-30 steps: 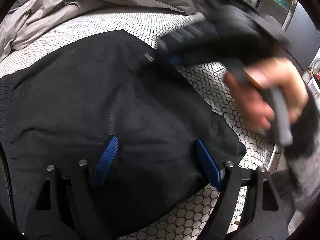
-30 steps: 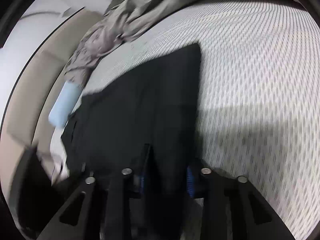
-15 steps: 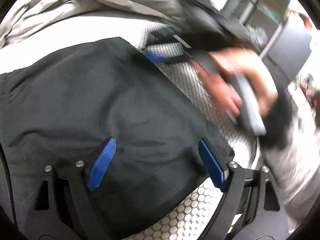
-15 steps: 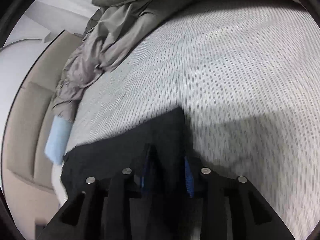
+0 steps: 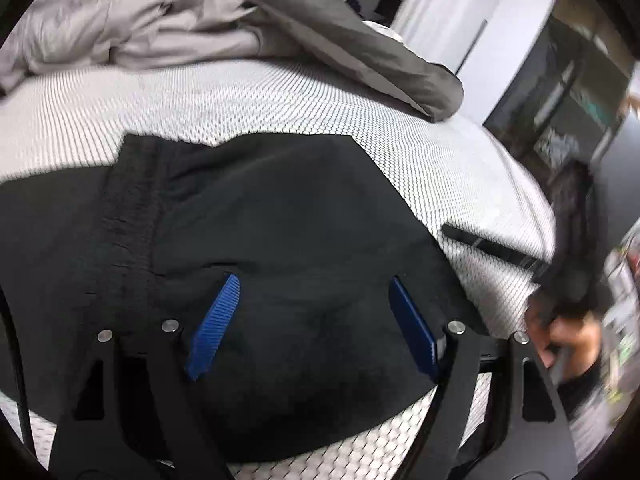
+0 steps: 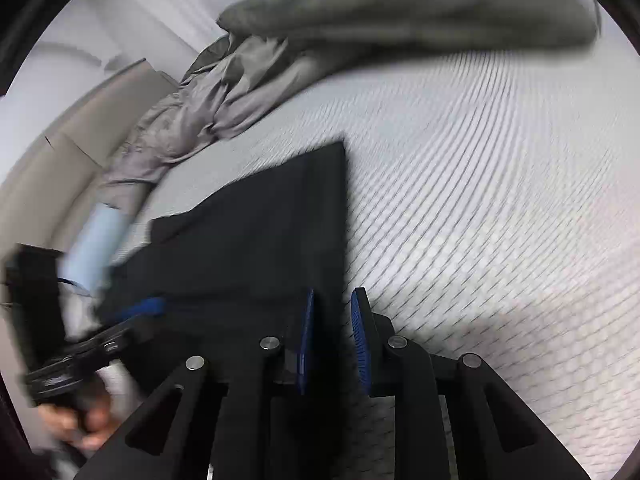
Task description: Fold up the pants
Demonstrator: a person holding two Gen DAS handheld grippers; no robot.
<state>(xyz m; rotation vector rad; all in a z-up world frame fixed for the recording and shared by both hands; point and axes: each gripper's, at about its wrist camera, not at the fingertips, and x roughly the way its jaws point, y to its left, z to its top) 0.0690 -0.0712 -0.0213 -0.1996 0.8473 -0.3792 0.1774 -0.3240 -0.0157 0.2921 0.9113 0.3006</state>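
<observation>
The black pants (image 5: 280, 240) lie folded on the patterned white mattress (image 5: 420, 148). My left gripper (image 5: 312, 320) is open just above the pants, its blue pads wide apart with cloth below them. In the right wrist view the pants (image 6: 260, 248) reach from the lower left to a straight right edge. My right gripper (image 6: 332, 340) has its blue pads close together on that right edge of the cloth. The right gripper also shows in the left wrist view (image 5: 496, 248), at the mattress edge.
A rumpled grey duvet (image 5: 240, 28) is piled at the far side of the bed, also in the right wrist view (image 6: 248, 80). A light blue pillow (image 6: 96, 248) lies by the beige headboard (image 6: 60, 168). Dark furniture (image 5: 568, 92) stands beyond the bed's right side.
The right gripper and hand have swung from above the pants' far corner down to the mattress's right edge. The left gripper stays open over the pants. The right pads stay closed on cloth.
</observation>
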